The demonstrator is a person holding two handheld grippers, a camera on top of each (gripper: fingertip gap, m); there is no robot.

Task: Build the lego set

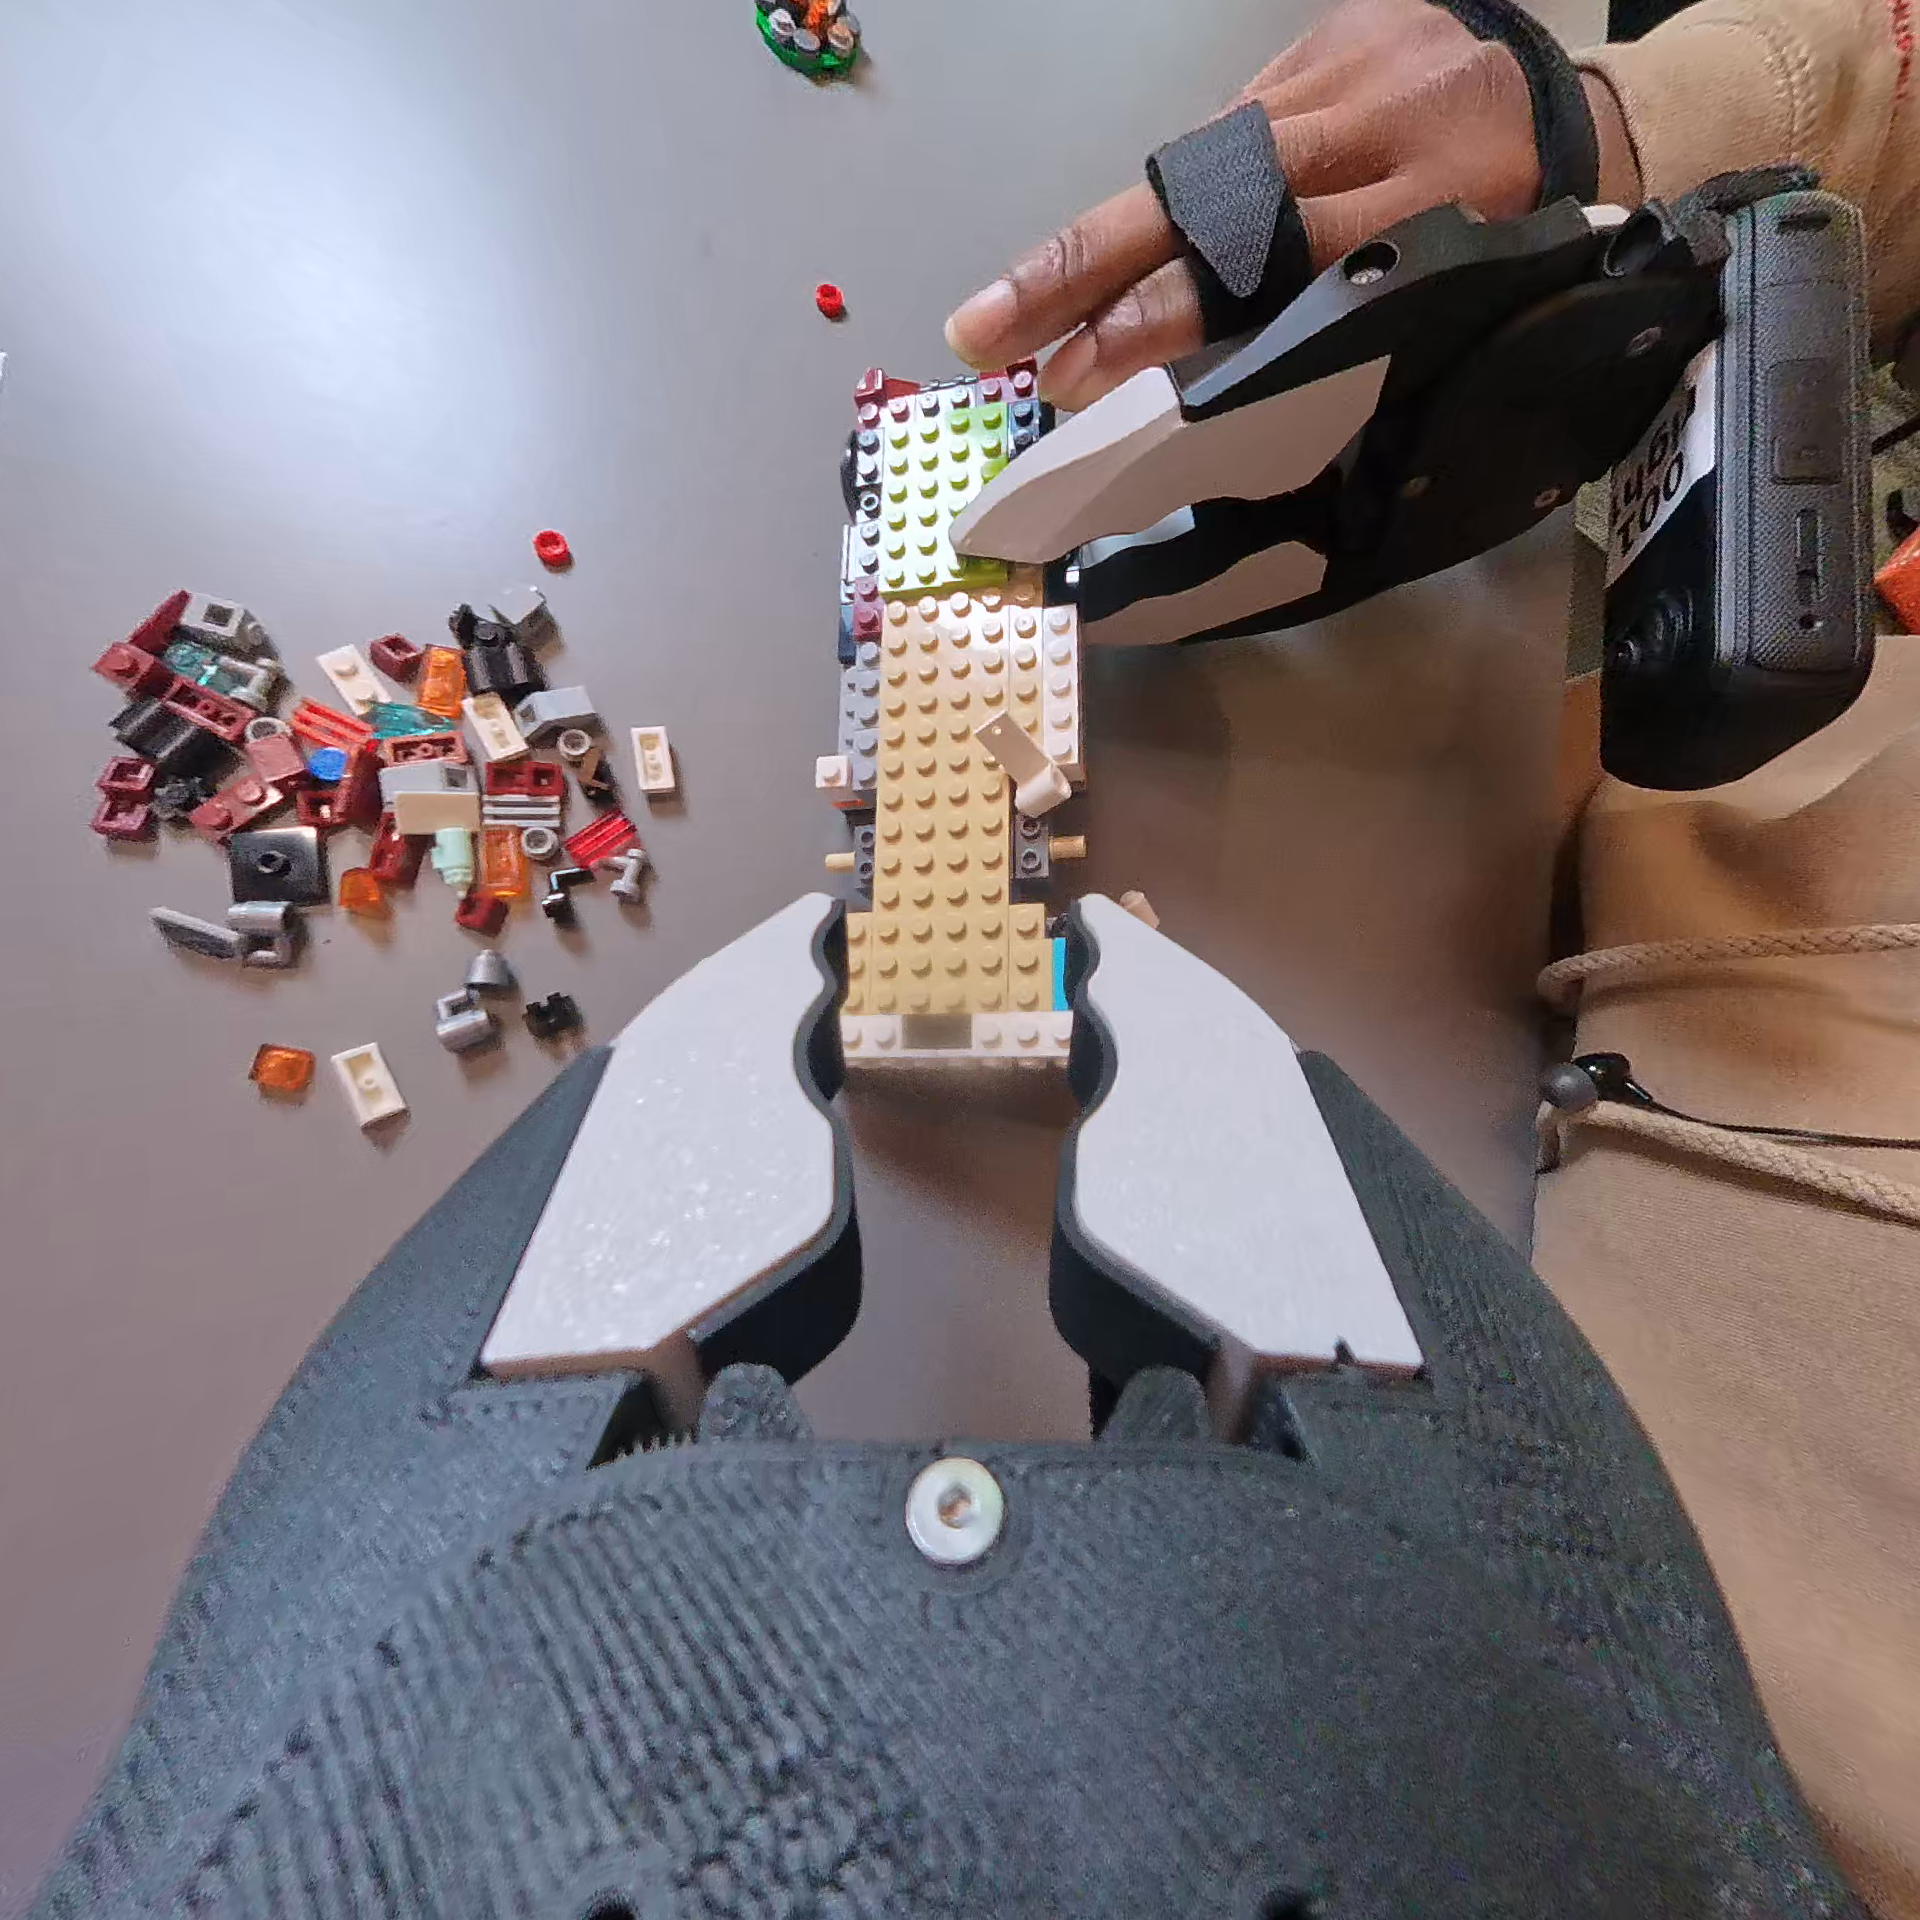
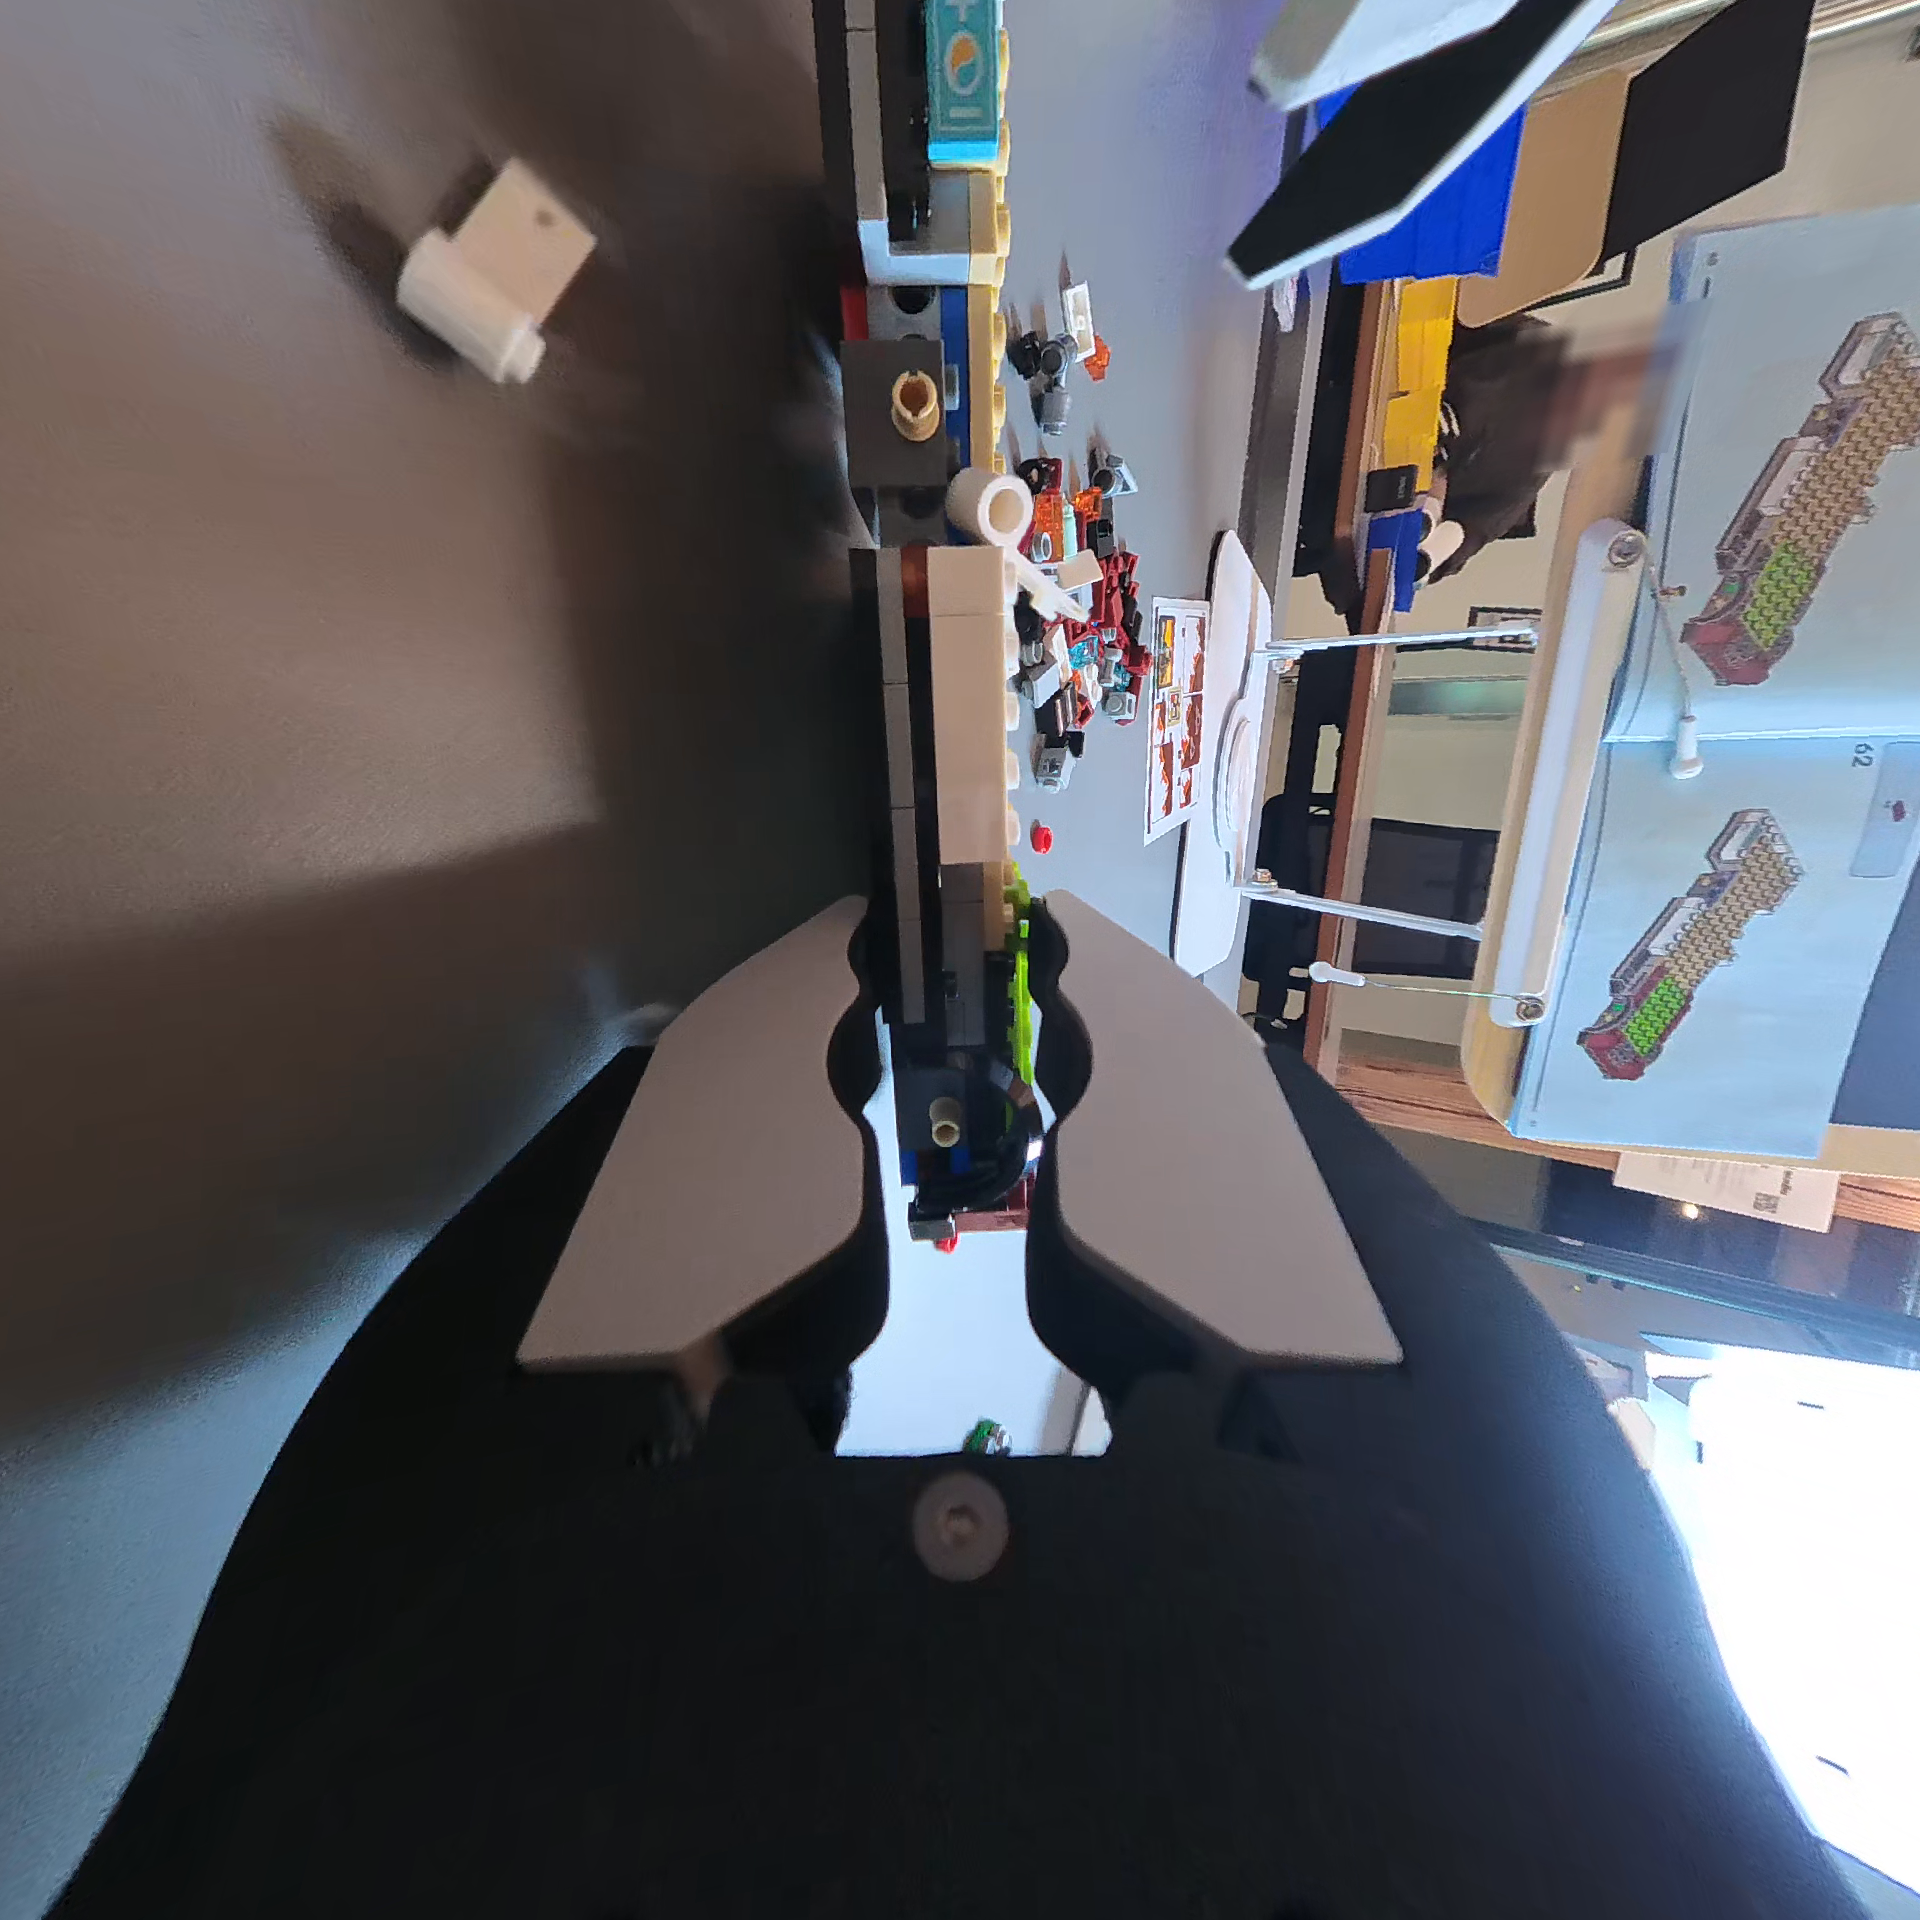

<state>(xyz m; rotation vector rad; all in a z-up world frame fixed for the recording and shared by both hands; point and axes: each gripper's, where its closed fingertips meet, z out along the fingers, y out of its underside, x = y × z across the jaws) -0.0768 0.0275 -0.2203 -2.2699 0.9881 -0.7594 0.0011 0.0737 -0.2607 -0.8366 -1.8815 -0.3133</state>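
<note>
Underside of brick model (image 1: 961, 748) hidden.

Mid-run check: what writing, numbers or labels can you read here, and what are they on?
I can't quote writing, so I list only what bears it.
White label on the black camera: printed characters.
Open booklet: a page number beside build diagrams.
Teal tile on the brick model: a printed symbol.
White slip beside the booklet: too small to read.

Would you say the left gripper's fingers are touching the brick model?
Touching: the left wrist view shows both fingers of the left gripper pressed against the brick model's near end.
</note>
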